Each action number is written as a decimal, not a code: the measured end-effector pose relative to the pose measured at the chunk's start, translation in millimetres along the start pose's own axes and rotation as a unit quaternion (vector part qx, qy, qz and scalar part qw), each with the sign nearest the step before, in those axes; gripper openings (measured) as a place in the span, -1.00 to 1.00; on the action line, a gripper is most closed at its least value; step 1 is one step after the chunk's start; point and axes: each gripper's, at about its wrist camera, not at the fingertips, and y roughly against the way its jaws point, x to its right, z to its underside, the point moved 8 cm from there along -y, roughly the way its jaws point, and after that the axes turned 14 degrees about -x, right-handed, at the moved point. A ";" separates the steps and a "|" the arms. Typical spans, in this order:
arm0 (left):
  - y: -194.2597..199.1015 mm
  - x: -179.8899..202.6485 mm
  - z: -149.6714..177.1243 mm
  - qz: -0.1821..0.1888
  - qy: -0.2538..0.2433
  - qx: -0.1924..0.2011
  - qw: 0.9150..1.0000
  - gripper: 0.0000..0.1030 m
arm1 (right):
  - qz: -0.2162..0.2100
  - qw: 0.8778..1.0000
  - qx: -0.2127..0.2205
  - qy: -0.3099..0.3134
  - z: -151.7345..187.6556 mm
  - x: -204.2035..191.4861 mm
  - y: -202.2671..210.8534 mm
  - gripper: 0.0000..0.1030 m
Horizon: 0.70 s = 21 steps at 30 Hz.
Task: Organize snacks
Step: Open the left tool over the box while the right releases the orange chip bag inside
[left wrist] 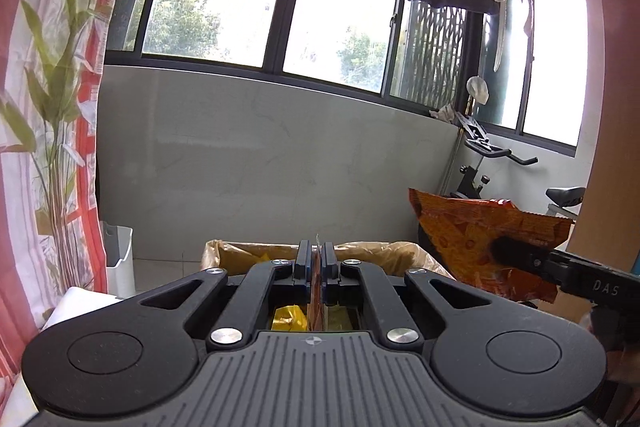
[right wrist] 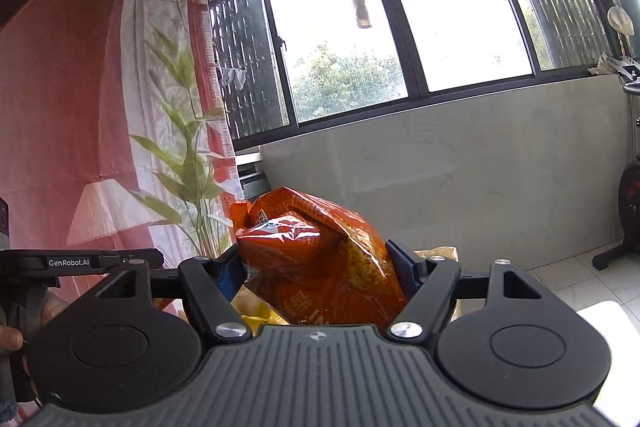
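My right gripper [right wrist: 320, 263] grasps orange snack bag [right wrist: 320, 251]; left gripper [left wrist: 317, 263] clenched on thin packet edge [left wrist: 316, 291]. Lined box [left wrist: 240, 251] below holds yellow packets; both still undeposited.

Left gripper [left wrist: 317, 261] pinched nearly shut, right gripper [right wrist: 320, 263] clamped half-wide, both held about level

Both handheld grippers, the left gripper [left wrist: 317, 259] and the right gripper [right wrist: 320, 263], were matte black, with ribbed grey housings, silver screws and blue-edged finger pads; one bore white "GenRobot.AI" lettering.
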 end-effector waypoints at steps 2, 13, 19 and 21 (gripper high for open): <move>-19.5 4.5 -8.4 -0.006 -0.002 -0.004 1.000 -0.89 | 0.009 1.000 -0.010 0.007 -1.3 2.8 -25.2 0.43; -112.1 12.5 -24.5 -0.011 0.008 -0.053 0.999 -0.29 | 0.054 0.994 -0.090 0.020 21.8 27.1 -111.9 0.51; -109.7 -7.0 -2.4 -0.044 0.009 -0.071 0.996 0.43 | 0.065 0.993 -0.096 0.033 29.7 30.3 -98.2 0.79; -101.0 -12.1 5.1 -0.047 0.010 -0.080 0.996 0.43 | 0.064 0.993 -0.096 0.037 31.5 32.1 -90.2 0.83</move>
